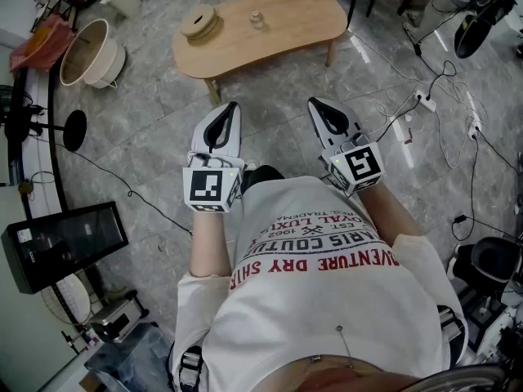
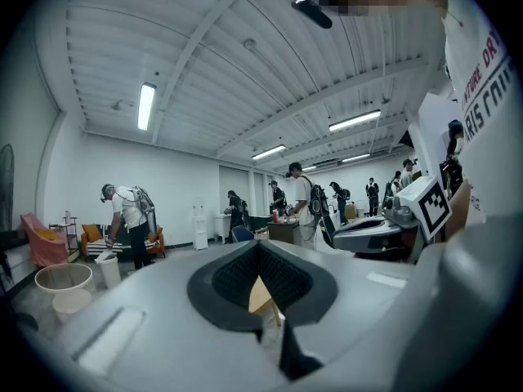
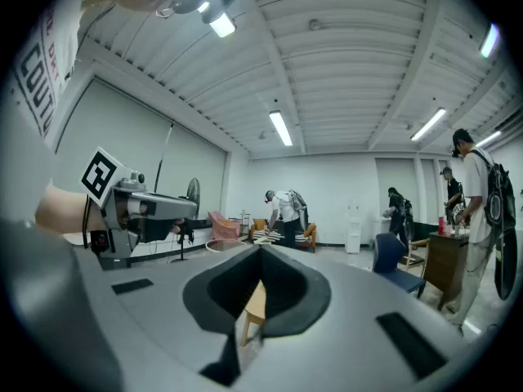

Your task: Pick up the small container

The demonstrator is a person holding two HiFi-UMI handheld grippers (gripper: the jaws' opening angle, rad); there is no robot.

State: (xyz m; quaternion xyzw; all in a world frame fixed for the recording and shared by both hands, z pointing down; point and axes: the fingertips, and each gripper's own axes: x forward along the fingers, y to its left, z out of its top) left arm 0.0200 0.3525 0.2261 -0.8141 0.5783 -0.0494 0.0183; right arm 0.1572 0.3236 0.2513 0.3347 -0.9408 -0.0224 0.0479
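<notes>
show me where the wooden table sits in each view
Head view: table at top centre.
Left gripper view: table shows only as a tan sliver, low centre, through the gap behind the closed jaw tips.
Right gripper view: table shows as a tan sliver with one leg, low centre, through the same kind of gap.
Shared landmark: cream tub, left of the table in all three.

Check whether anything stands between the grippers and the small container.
Nothing visible does. Only bare floor separates the left gripper and right gripper from the table; the small container stands clear mid-table, the round wooden piece well to its left.
</notes>
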